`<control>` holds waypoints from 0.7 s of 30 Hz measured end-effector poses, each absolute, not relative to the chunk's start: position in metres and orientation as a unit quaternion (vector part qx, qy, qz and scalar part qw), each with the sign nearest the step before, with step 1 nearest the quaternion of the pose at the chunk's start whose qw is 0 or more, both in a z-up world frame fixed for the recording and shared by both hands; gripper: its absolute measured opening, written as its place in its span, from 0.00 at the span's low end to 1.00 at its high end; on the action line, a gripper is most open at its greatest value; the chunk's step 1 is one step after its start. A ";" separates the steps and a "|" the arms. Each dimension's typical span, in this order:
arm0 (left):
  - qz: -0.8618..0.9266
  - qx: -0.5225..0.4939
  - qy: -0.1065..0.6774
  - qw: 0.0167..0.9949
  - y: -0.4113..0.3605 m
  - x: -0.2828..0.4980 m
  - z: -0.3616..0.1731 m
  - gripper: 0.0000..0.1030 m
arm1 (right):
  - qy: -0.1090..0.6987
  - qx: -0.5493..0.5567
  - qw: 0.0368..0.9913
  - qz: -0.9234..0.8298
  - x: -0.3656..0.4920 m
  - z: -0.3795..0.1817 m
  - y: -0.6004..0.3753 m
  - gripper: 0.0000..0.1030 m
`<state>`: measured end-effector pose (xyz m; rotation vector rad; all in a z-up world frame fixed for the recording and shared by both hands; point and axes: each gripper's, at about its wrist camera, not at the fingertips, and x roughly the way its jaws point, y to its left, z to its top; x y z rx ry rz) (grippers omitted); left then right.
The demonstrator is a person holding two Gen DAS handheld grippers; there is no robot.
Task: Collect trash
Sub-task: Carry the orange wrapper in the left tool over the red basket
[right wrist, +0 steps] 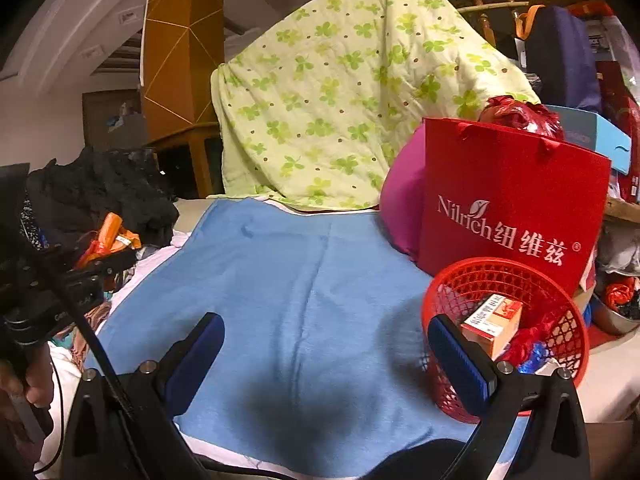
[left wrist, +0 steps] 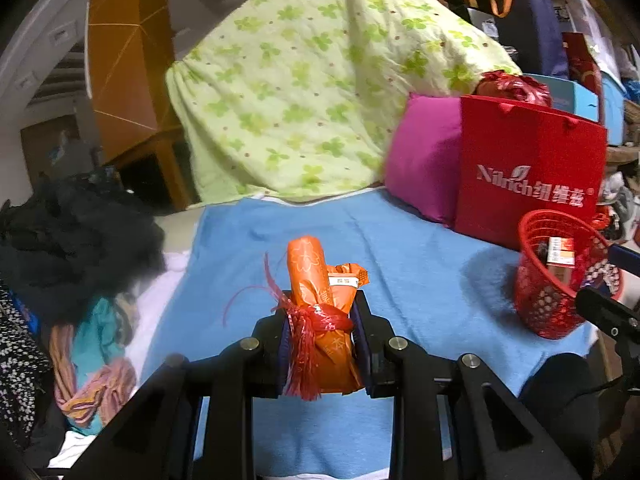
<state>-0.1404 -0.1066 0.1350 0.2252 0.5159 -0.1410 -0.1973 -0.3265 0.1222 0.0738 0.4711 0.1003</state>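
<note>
Tongs: left [left wrist: 320, 340] angled downward, clamping orange wrapper [left wrist: 320, 292]; right [right wrist: 324, 344] gaping, empty.

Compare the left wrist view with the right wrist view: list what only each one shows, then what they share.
Only the left wrist view shows the left tool up close, shut on the orange wrapper bundle tied with red string.

Only the right wrist view shows the right tool open and empty, plus the inside of the red basket, where a small box lies.

Both show the blue towel, the red paper bag, the pink cushion and the green-patterned quilt.
</note>
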 end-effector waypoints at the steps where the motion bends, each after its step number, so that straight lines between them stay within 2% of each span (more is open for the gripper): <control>1: -0.081 0.107 0.257 0.957 -0.108 -0.141 0.135 0.28 | 0.231 0.037 0.971 0.047 -0.200 0.123 -0.329 1.00; 21: -0.164 0.120 0.278 0.939 -0.165 -0.145 0.136 0.28 | 0.226 0.056 0.972 -0.020 -0.225 0.117 -0.391 1.00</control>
